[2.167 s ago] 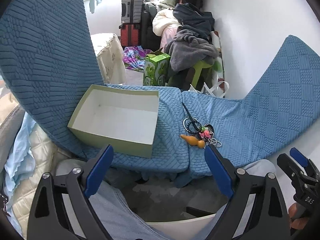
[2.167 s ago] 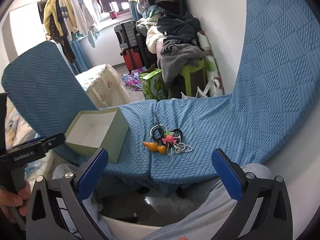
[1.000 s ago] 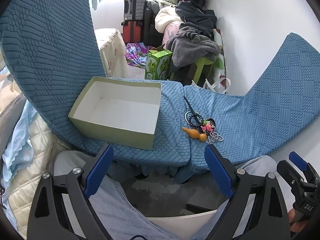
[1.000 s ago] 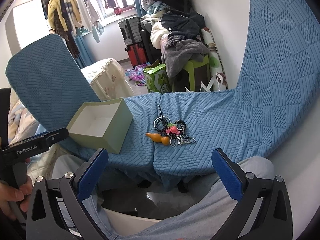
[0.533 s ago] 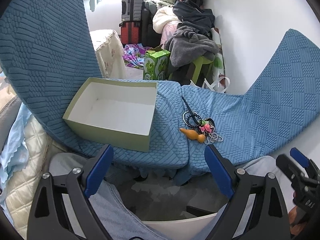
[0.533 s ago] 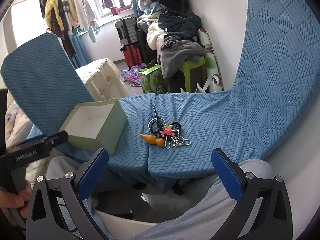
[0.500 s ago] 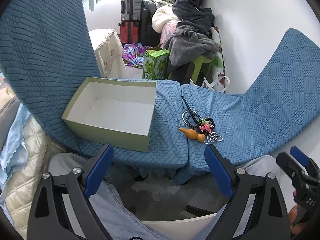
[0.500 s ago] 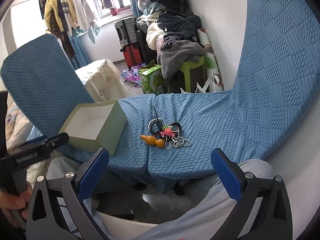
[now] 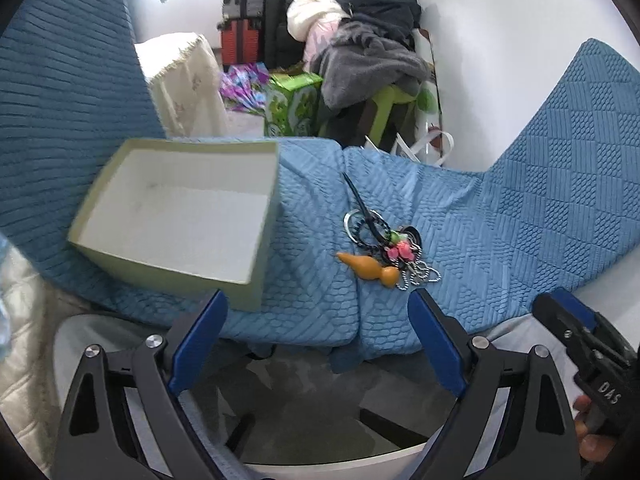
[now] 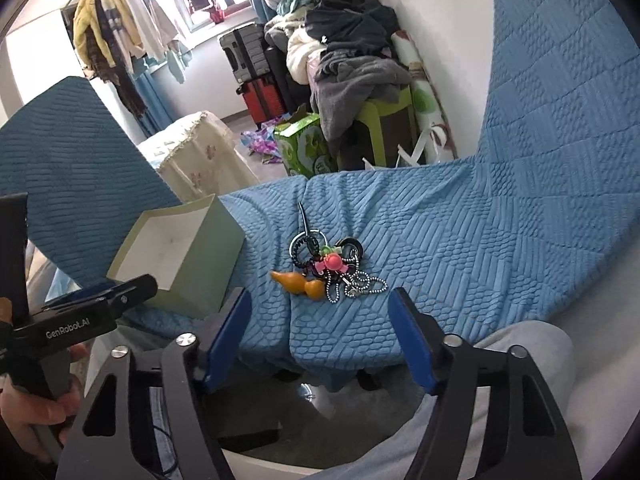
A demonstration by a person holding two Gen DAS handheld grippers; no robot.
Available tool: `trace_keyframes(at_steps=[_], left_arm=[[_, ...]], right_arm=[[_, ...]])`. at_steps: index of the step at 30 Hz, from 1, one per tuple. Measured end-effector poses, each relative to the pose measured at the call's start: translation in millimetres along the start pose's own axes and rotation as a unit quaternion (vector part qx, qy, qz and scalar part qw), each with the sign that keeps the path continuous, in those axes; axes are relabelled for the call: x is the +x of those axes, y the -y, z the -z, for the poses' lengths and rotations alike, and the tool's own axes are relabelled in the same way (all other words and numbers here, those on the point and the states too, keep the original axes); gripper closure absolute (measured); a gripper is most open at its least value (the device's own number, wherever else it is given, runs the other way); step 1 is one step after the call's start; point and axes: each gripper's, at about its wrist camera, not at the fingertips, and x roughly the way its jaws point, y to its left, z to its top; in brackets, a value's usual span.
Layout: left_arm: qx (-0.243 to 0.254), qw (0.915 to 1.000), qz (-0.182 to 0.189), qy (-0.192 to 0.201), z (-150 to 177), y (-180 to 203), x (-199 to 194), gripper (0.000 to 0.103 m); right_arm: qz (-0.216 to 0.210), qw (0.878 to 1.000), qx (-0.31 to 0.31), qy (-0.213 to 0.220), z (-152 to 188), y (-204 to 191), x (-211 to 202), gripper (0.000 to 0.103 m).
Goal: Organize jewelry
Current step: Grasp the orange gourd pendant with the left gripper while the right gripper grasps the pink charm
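Hovering near the jewelry pile (image 10: 330, 266) — both hand-held grippers (image 9: 318, 320) (image 10: 320, 312) empty, right jaws just narrowing.

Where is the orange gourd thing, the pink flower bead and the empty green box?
orange gourd (image 10: 298, 283), right wrist view, on its fat middle.
pink flower bead (image 10: 333, 262), right wrist view, on the round pink centre.
green box (image 9: 256, 258), left wrist view, on its near right wall.

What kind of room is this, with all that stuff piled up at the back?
Most likely a lived-in bedroom or spare room in a home. Clothes hang on a rail by the window, suitcases stand against the far wall, and a heap of clothing covers a stool. In front, a blue quilted cover is spread out.
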Motion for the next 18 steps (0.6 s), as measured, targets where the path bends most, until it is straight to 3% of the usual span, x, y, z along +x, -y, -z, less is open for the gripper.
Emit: trace_keyframes(at_steps=[2,8,11,18], left_arm=[[-0.004,0.9999,0.012,-0.007,0,5,11,0.020],[-0.011,0.9981,0.050,-0.034,3,22,52,0.028],[-0.035,0.9958,0.065,-0.054,0,20,74,0.034],[-0.108,0.9869,0.077,-0.092,-4,12,125,0.037]], right_arm=[[0.006,1.000,-0.012,0.001,-2,3,10,0.052],[0.000,1.000,-0.013,-0.015,-4,22,46,0.061],[-0.013,0.999,-0.022,-0.020,-1,28,68,0.062],[-0.039,0.996,-0.058,-0.051,-2,42,130,0.060]])
